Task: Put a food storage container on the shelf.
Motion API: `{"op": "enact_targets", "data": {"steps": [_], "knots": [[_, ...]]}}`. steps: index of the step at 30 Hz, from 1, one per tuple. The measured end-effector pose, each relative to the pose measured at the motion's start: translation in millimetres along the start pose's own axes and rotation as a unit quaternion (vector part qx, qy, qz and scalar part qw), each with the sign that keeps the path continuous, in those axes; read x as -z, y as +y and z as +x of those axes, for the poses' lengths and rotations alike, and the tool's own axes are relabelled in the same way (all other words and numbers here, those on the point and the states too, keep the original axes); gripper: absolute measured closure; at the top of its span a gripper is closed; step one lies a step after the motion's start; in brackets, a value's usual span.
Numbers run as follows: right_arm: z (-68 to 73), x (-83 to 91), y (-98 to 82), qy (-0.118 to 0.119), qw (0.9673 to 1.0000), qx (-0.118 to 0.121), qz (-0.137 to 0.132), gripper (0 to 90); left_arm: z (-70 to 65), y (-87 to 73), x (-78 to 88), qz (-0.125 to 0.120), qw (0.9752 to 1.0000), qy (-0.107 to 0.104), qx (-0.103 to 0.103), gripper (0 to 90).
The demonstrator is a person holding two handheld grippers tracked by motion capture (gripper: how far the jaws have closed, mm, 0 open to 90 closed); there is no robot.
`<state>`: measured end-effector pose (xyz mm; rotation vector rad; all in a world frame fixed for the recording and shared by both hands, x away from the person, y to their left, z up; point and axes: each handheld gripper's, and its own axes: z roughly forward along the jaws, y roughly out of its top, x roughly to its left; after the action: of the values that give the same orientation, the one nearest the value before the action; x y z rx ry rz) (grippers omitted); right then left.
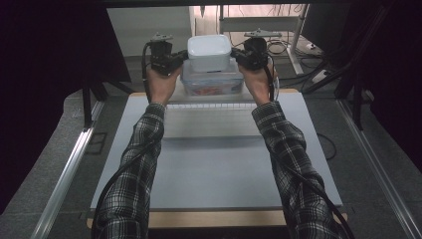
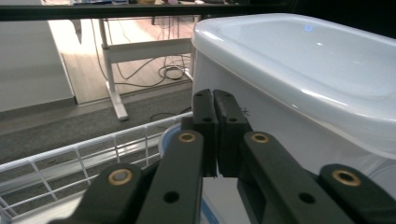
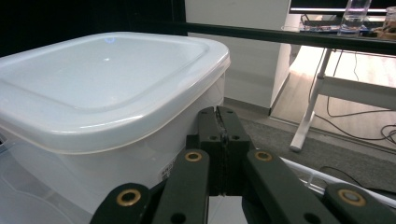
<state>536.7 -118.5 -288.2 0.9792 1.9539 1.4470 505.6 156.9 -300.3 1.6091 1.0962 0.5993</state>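
Person at the table (image 1: 219,169), both forearms in plaid sleeves (image 1: 137,164) stretched out to the far edge. Left gripper (image 1: 183,57) and right gripper (image 1: 235,56) sit on either side of a white lidded container (image 1: 209,52), tips pressed against its side walls, squeezing it between them from the left and the right. The white container rests stacked on top of a clear plastic box (image 1: 213,82) with a bluish lid rim; something reddish inside the clear box, can't tell what. The stack is at the far end of the table, over a white wire rack (image 1: 209,106).

Left gripper view: left gripper (image 2: 215,100) jaws clenched together, pads touching, nothing between them, tips right at the white container's (image 2: 299,70) wall just under the lid lip. The wire rack (image 2: 84,154) is below and to the left, a desk frame (image 2: 140,51) and loose cables on the floor behind.

Right gripper view: right gripper (image 3: 217,114) jaws also clenched tight with nothing gripped, tips against the white container's (image 3: 107,84) side below the lid rim. The clear box (image 3: 28,186) edge is visible under it at lower left. White desk leg (image 3: 308,112) and cables in the background.
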Motion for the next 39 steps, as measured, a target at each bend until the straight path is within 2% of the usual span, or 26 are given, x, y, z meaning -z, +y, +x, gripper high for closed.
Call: {"op": "enact_targets", "data": {"steps": [4, 9, 11, 13, 15, 18, 21, 24, 27, 33, 35, 39], "knots": [[2.5, 8.4, -1.9, 0.008, 1.0000, -0.004, 0.003, 89.6, -3.5, -2.0, 5.1, 0.001, 1.0000, -0.006, 0.000, 89.8], [4.6, 19.8, -5.5, 0.006, 1.0000, -0.003, 0.003, 89.6, -13.0, -4.7, 10.8, 0.000, 0.9999, -0.011, 0.001, 89.8], [3.8, 23.8, -7.0, 0.007, 1.0000, -0.005, 0.002, 89.5, -15.6, -5.6, 11.8, 0.003, 0.9999, -0.008, -0.008, 89.6], [3.9, 25.9, -8.2, 0.010, 0.9999, -0.003, 0.002, 87.8, -15.2, -5.5, 12.1, 0.004, 1.0000, -0.006, -0.005, 87.8], [4.3, 28.8, -9.0, -0.003, 1.0000, 0.003, 0.002, 82.5, -13.7, -5.7, 14.4, 0.007, 1.0000, -0.004, -0.006, 84.1], [-1.6, 38.4, -14.6, -0.001, 1.0000, -0.001, -0.001, 72.9, -10.5, -9.6, 24.0, 0.012, 0.9996, -0.002, -0.025, 76.7], [-9.0, 52.2, -25.3, 0.016, 0.9997, -0.017, 0.000, 59.9, -5.7, -18.7, 36.5, 0.014, 0.9991, -0.032, -0.024, 65.7], [-10.7, 64.8, -37.0, 0.033, 0.9993, -0.018, 0.004, 50.3, -6.3, -28.8, 47.6, 0.018, 0.9983, -0.034, -0.044, 55.4], [-10.0, 76.3, -45.8, 0.047, 0.9988, -0.016, 0.003, 45.3, -7.9, -37.4, 58.3, 0.015, 0.9975, -0.048, -0.049, 47.4], [-1.6, 93.9, -58.9, 0.068, 0.9976, -0.013, 0.009, 36.7, -18.8, -56.4, 73.5, 0.029, 0.9952, -0.070, -0.063, 33.4], [1.4, 98.3, -64.4, 0.073, 0.9972, -0.012, 0.014, 33.7, -23.0, -64.7, 77.0, 0.033, 0.9946, -0.079, -0.059, 28.3], [7.5, 106.1, -78.4, 0.084, 0.9961, -0.015, 0.024, 29.4, -30.8, -83.8, 82.0, 0.048, 0.9935, -0.083, -0.061, 20.0]]}}
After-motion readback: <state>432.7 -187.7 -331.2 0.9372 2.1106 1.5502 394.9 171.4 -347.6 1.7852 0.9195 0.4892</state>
